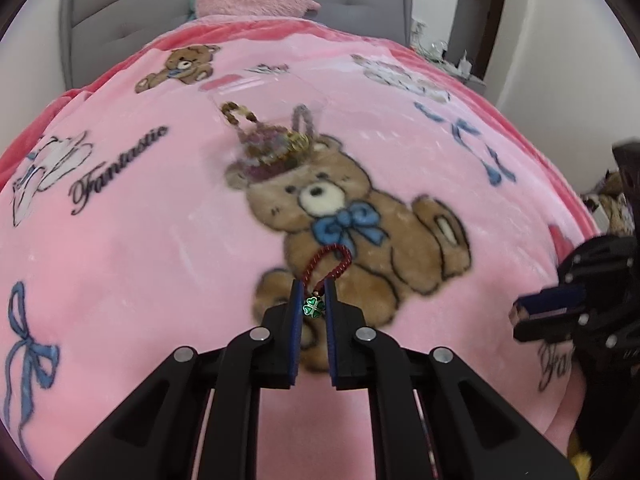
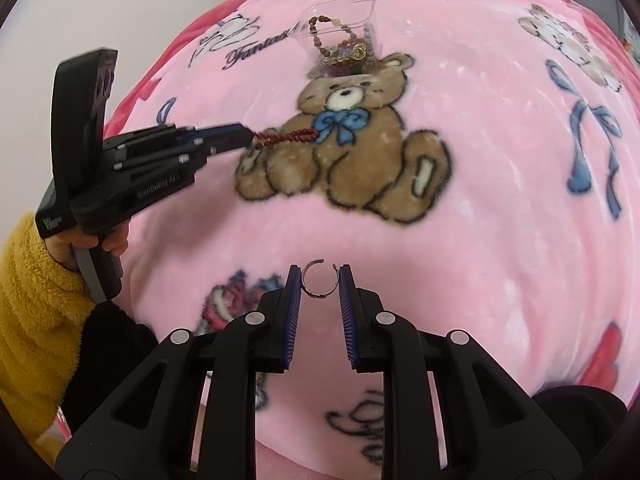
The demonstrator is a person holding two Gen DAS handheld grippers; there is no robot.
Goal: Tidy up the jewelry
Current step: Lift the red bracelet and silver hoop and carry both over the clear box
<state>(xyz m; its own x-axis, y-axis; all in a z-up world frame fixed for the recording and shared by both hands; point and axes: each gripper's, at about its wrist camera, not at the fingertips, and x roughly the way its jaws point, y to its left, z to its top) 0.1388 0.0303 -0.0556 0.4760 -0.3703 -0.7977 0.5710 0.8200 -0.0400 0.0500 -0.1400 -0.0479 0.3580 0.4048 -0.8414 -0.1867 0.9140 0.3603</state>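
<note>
Over the lower body of the big printed teddy bear (image 1: pixel 360 216), a dark red beaded bracelet (image 1: pixel 328 264) is held pinched between the fingers of the left gripper (image 1: pixel 313 300), its loop reaching toward the bear's blue bow and a green four-leaf clover charm (image 1: pixel 314 306) hanging between the pads. Below the bear's feet, a thin open metal ring (image 2: pixel 319 278) is framed by the right gripper (image 2: pixel 319 280), whose fingers are spread beside it; contact cannot be judged. Just above the bear's head, a clear plastic container (image 2: pixel 340 28) is seen, with beaded jewelry (image 2: pixel 344 50) heaped in it. To the left of the bear, the word "Fantastic" (image 1: pixel 118 172) is printed in script on the pink blanket (image 1: pixel 140 280). Raised lettering on the left gripper's body is too blurred to be read.
</note>
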